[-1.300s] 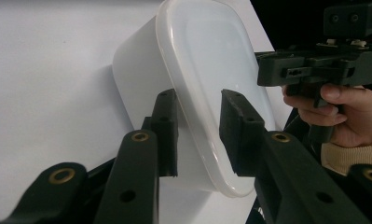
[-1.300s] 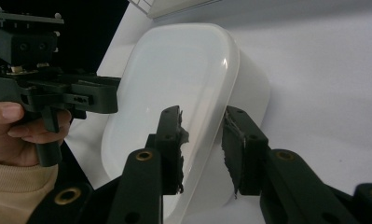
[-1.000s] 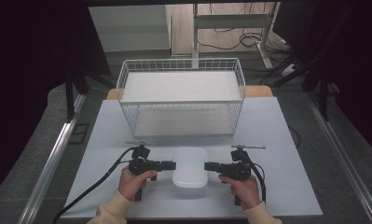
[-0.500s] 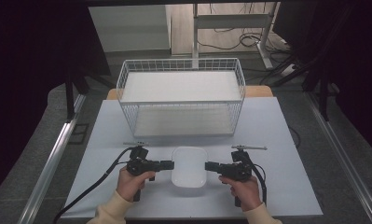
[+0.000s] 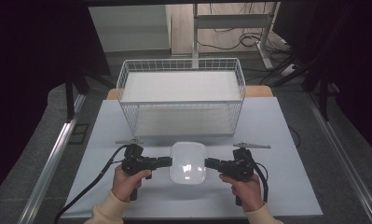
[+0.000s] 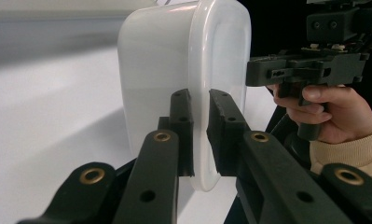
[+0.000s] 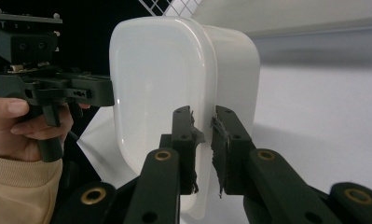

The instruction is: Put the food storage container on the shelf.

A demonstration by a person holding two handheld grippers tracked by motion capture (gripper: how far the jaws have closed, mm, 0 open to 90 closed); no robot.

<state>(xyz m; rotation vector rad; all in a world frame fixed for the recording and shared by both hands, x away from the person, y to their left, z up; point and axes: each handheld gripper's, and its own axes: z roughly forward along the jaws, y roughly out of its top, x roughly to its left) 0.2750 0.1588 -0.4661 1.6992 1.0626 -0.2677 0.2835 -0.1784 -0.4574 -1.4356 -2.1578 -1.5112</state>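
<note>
A white lidded plastic container (image 5: pixel 188 162) is held between both grippers just above the white table (image 5: pixel 286 140), in front of the wire basket. My left gripper (image 5: pixel 170 161) is shut on the rim at its left side; in the left gripper view the pads (image 6: pixel 181 116) pinch the lid's edge (image 6: pixel 200 140). My right gripper (image 5: pixel 207 163) is shut on the rim at the right side, its jaws having just closed on it; its worn pads (image 7: pixel 186 130) clamp the container's edge (image 7: pixel 203 196). Each gripper view shows the other hand's gripper across the container (image 6: pixel 174 60) (image 7: pixel 160 74).
A white wire basket (image 5: pixel 181 101) with a white floor stands at the back of the table, directly behind the container. Cables trail from both grippers toward the table's front. Dark floor and metal rails (image 5: pixel 53 158) flank the table.
The container has risen slightly off the table with both grippers on its rim, and the left hand has lifted a little. The right hand has hardly moved.
</note>
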